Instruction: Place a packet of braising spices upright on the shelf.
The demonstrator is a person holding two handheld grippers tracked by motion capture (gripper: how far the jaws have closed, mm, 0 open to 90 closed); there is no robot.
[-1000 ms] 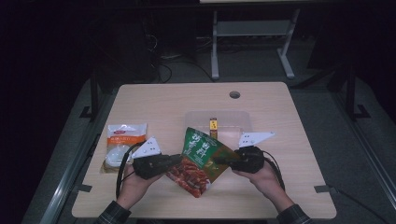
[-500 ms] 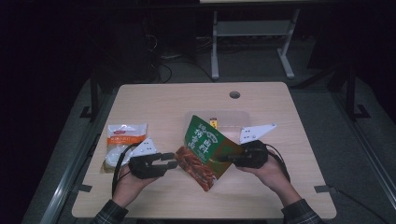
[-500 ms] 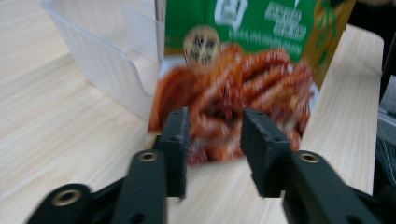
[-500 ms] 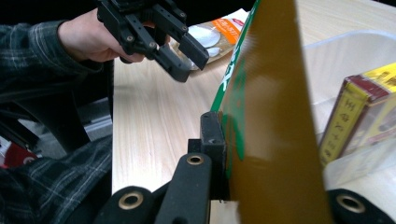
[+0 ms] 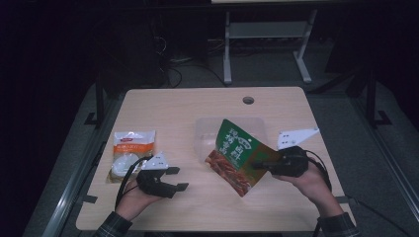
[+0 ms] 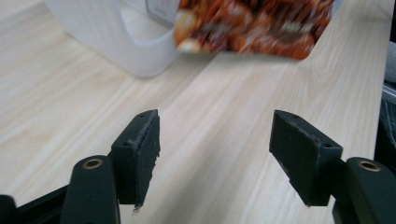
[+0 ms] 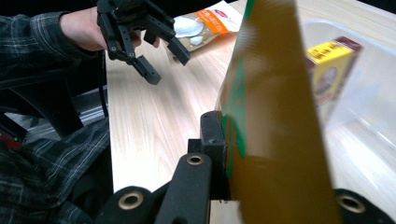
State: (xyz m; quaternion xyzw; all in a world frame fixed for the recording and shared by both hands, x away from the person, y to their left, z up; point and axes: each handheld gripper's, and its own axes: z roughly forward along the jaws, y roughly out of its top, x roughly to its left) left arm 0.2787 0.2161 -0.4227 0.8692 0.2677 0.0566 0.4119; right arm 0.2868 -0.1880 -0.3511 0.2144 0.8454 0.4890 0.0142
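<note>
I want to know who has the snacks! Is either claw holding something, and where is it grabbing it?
The right gripper pinches the green snack bag by its right edge. The left gripper, whose jaws have just been opening, holds nothing.

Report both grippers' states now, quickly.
Left gripper: open, jaws have just been opening, nothing between them.
Right gripper: shut on the green snack bag, holding it tilted beside the clear container.
</note>
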